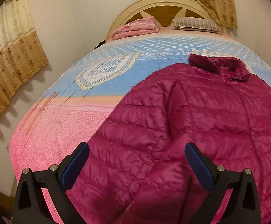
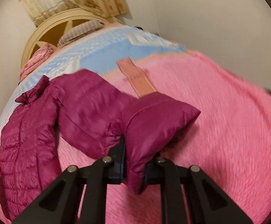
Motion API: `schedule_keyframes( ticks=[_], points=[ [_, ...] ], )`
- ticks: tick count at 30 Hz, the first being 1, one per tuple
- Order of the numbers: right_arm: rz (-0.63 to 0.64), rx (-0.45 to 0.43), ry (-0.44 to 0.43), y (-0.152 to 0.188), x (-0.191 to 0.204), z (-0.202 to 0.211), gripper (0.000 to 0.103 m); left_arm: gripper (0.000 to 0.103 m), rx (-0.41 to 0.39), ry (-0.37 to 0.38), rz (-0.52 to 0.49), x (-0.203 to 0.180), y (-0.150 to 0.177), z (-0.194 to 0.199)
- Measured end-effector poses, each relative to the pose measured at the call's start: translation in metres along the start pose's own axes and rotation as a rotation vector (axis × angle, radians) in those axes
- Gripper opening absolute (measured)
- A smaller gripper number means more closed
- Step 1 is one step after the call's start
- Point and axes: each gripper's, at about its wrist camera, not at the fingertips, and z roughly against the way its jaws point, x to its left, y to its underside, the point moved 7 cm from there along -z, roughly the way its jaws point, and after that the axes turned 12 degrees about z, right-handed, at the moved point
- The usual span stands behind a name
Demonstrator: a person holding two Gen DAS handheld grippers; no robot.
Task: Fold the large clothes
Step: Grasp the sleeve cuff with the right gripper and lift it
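Observation:
A magenta quilted puffer jacket (image 1: 200, 115) lies front up on the bed, collar toward the headboard. My left gripper (image 1: 137, 166) is open and empty, hovering over the jacket's lower left part. In the right wrist view the jacket's body (image 2: 27, 130) lies at the left and one sleeve (image 2: 154, 123) is lifted off the bed. My right gripper (image 2: 135, 160) is shut on the cuff end of that sleeve and holds it above the pink bedspread.
The bed carries a pink and blue bedspread (image 1: 64, 123). A folded pink blanket (image 1: 137, 28) and a striped pillow (image 1: 197, 25) lie by the cream headboard (image 1: 165, 1). Beige curtains (image 1: 10, 56) hang on the wall at left.

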Motion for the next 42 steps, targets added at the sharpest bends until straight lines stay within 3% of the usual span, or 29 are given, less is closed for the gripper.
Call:
schedule_keyframes(
  ticks=[9, 15, 28, 38, 42],
  points=[
    [0.262, -0.12, -0.056, -0.077, 0.109, 0.014, 0.015, 0.102, 0.005, -0.021, 0.055, 0.024, -0.021, -0.015],
    [0.453, -0.148, -0.1, -0.09, 0.194, 0.01, 0.015, 0.102, 0.008, -0.028, 0.061, 0.03, -0.028, -0.024],
    [0.694, -0.127, -0.216, -0.058, 0.33, -0.024, 0.014, 0.102, 0.021, -0.007, 0.085, 0.048, -0.037, -0.037],
    [0.755, -0.066, -0.29, -0.014, 0.383, -0.053, 0.014, 0.102, 0.054, -0.019, 0.112, 0.061, -0.035, -0.049],
    [0.78, -0.031, -0.286, 0.002, 0.393, -0.065, 0.022, 0.102, 0.049, -0.023, 0.111, 0.06, -0.035, -0.049]
  ],
)
